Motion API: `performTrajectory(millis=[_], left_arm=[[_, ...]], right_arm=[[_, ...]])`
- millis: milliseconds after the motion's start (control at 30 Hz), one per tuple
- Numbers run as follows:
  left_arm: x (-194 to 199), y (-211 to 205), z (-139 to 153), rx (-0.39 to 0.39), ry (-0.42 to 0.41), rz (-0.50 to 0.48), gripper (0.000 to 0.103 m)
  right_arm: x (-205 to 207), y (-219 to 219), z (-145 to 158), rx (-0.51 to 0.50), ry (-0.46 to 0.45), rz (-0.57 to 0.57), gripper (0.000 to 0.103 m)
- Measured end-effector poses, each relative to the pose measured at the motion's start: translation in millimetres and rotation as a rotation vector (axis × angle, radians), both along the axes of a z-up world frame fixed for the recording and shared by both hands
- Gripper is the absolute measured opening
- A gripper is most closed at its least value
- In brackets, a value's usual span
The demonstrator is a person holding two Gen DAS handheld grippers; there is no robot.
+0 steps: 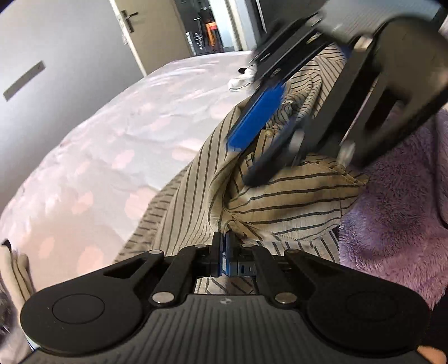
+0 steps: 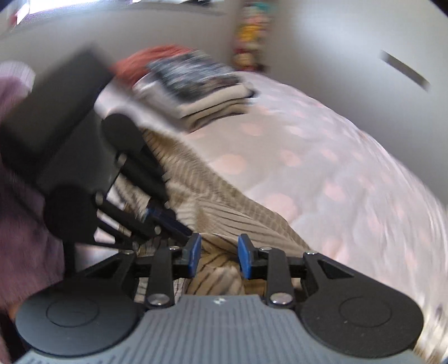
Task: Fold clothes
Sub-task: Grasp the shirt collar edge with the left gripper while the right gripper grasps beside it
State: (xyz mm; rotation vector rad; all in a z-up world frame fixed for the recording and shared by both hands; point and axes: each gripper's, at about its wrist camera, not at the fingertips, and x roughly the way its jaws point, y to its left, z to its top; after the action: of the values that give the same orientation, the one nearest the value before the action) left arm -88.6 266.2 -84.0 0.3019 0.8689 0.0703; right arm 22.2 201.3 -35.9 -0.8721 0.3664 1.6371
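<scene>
Left gripper (image 1: pixel 224 253): blue pads pressed together, a bunched fold of the striped beige shirt (image 1: pixel 280 201) pinched between them, cloth pulled taut into creases from the pinch point. Right gripper (image 2: pixel 218 256): jaws parted, blue pads (image 2: pixel 194 253) standing apart with a hump of the same striped fabric in the gap, neither pad visibly pressing on it. In the left wrist view, right gripper (image 1: pixel 263 134) blurred and tilted steeply over the shirt's upper folds, near a small button. Shirt spread crumpled across the bed (image 1: pixel 98 140), on a pale cover with pink spots. Beside the shirt, a fluffy purple blanket (image 1: pixel 392 210). Farther up the bed, a small white garment (image 1: pixel 243 79), too blurred to identify. In the right wrist view, a stack of folded clothes (image 2: pixel 207 95) on the bed beyond the shirt, a red item (image 2: pixel 145 61) behind it. Grey door (image 1: pixel 131 25) and open doorway past the bed's end.
</scene>
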Motion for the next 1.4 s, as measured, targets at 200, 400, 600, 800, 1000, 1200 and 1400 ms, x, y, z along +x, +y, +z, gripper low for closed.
performTrajectory(millis=[200, 400, 600, 800, 1000, 1200, 1400], left_arm=[[-5.3, -8.1, 7.6, 0.052, 0.024, -0.078, 0.0], [-6.0, -20.8, -2.9, 0.1, 0.069, -0.153, 0.0], [6.5, -14.4, -3.6, 0.063, 0.055, -0.114, 0.0], [11.4, -19.1, -5.1, 0.085, 0.063, -0.109, 0.015], [37.1, -21.6, -6.8, 0.114, 0.088, -0.117, 0.049], [69.6, -14.8, -21.5, 0.089, 0.183, -0.031, 0.008], [78.8, -7.8, -24.3, 0.07, 0.187, 0.027, 0.0]], right_arm=[[-23.3, 20.5, -29.0, -0.065, -0.227, 0.254, 0.031], [-31.6, 24.9, -48.8, -0.101, -0.323, 0.385, 0.031], [-34.0, 21.4, -58.6, -0.108, -0.325, 0.376, 0.009], [-36.6, 10.7, -58.8, -0.094, -0.365, 0.351, 0.005], [-35.2, 1.5, -58.0, -0.065, -0.381, 0.332, 0.005], [-33.0, -3.3, -55.0, -0.026, -0.374, 0.321, 0.005], [-24.7, -12.9, -49.8, 0.018, -0.347, 0.289, 0.007]])
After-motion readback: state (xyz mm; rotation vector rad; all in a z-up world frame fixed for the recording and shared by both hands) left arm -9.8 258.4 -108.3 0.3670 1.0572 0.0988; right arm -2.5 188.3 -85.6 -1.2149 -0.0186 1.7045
